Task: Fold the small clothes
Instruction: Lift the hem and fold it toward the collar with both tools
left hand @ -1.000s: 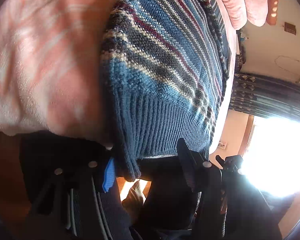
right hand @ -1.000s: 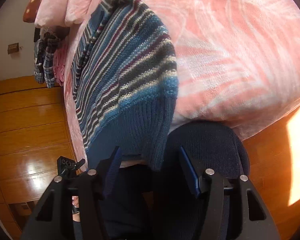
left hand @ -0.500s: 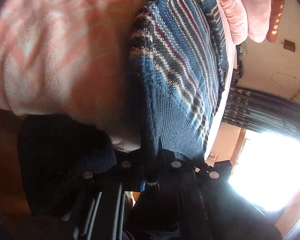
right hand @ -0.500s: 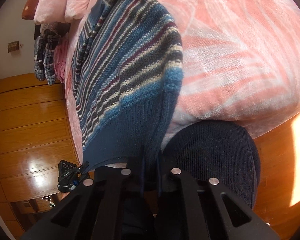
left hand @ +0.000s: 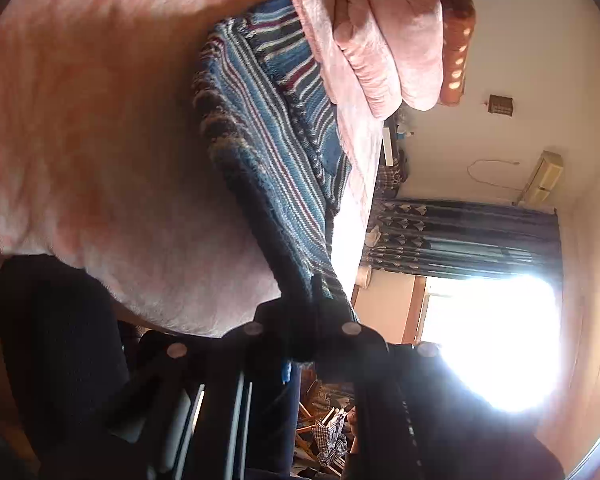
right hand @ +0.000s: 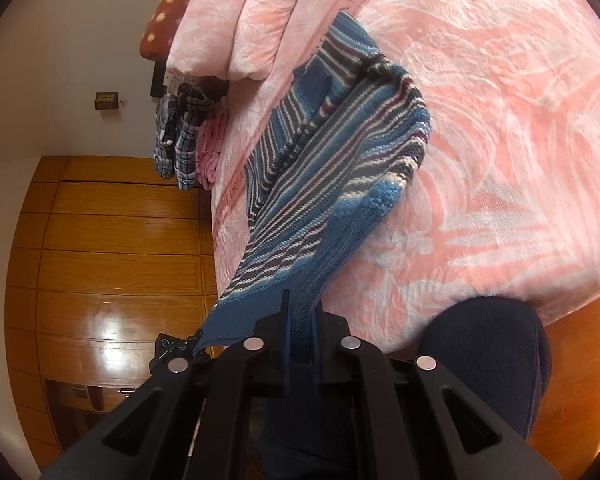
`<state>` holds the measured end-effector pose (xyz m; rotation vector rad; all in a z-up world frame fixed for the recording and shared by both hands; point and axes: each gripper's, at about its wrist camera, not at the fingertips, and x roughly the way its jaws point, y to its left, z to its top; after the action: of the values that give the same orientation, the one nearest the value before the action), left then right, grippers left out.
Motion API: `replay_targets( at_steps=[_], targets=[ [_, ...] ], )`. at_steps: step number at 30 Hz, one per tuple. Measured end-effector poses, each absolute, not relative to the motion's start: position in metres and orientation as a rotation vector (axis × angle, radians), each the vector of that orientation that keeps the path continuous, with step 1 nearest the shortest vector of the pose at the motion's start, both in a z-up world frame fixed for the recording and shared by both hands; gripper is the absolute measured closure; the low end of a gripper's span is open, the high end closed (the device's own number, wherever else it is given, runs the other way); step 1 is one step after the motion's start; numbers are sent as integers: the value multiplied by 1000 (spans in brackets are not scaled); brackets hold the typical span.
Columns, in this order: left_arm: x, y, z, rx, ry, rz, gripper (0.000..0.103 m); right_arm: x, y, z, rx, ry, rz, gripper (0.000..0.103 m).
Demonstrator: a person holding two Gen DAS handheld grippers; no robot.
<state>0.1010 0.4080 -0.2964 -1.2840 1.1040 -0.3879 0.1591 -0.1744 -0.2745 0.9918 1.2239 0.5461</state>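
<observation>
While the blue striped knitted sweater (right hand: 332, 184) is stretched lengthwise away across the pink leaf-patterned bed (right hand: 500, 120), its near ribbed hem is clamped by left gripper (left hand: 314, 300) and right gripper (right hand: 300, 312) jaws.

left gripper (left hand: 314, 300): black frame, 4 round silver screws across the linkage, small blue tab, pale rails beneath
right gripper (right hand: 300, 320): black angular arms, 4 silver screws, blue finger edge
clothing (right hand: 484, 360): dark navy ribbed knit
</observation>
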Motion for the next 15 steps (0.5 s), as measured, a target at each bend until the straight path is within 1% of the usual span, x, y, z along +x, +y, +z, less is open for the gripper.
replay_targets(
  at_steps=[6,15],
  targets=[
    [136,412,-269,-1266,1071,-412,97,200,-173,-245,953,1185,576,96],
    [216,423,-274,-1263,1104,-376,97,288,-159,-249,884,1208,564,96]
  ],
)
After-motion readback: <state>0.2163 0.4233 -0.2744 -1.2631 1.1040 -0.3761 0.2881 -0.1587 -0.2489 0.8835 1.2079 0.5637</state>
